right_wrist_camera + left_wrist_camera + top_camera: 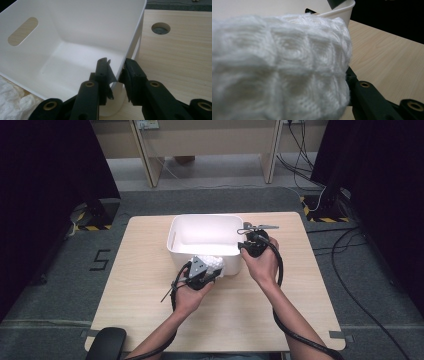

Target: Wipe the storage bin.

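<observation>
A white plastic bin (173, 237) stands at the middle back of the wooden table. A white knitted cloth (215, 262) hangs bunched at the bin's front wall, and my left gripper (213, 269) is shut on it. In the left gripper view the cloth (279, 67) hides most of the jaws, with one black finger (367, 97) showing beside it. My right gripper (248, 243) sits at the bin's near right corner. Its jaws (117, 68) straddle the bin wall (87, 25), one inside and one outside, clamped on the rim. The cloth (12, 100) shows at lower left there.
The bin has a handle slot (23, 31) in its far wall and nothing on its floor. A round cable hole (160, 28) lies in the tabletop (150, 295) right of the bin. Bare wood lies in front of and beside both hands.
</observation>
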`<action>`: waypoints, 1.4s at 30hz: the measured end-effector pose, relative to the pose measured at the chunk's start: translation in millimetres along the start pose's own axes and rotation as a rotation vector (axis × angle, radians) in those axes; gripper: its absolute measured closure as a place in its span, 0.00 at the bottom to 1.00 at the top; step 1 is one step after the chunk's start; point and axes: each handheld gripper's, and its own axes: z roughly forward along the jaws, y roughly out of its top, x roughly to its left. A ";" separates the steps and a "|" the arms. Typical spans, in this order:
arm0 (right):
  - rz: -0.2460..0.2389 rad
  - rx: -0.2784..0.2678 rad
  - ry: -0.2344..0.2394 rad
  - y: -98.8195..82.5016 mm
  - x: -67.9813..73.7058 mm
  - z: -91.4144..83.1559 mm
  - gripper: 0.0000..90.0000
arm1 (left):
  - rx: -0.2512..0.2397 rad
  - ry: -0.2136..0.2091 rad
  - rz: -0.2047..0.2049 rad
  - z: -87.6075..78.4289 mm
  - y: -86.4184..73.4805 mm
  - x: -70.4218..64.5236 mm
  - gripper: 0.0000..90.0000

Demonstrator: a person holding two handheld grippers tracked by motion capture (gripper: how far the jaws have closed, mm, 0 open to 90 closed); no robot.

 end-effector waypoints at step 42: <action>-0.001 -0.002 0.000 0.0 -0.3 0.2 0.83 | -0.012 -0.012 0.018 2.8 8.1 -5.6 0.83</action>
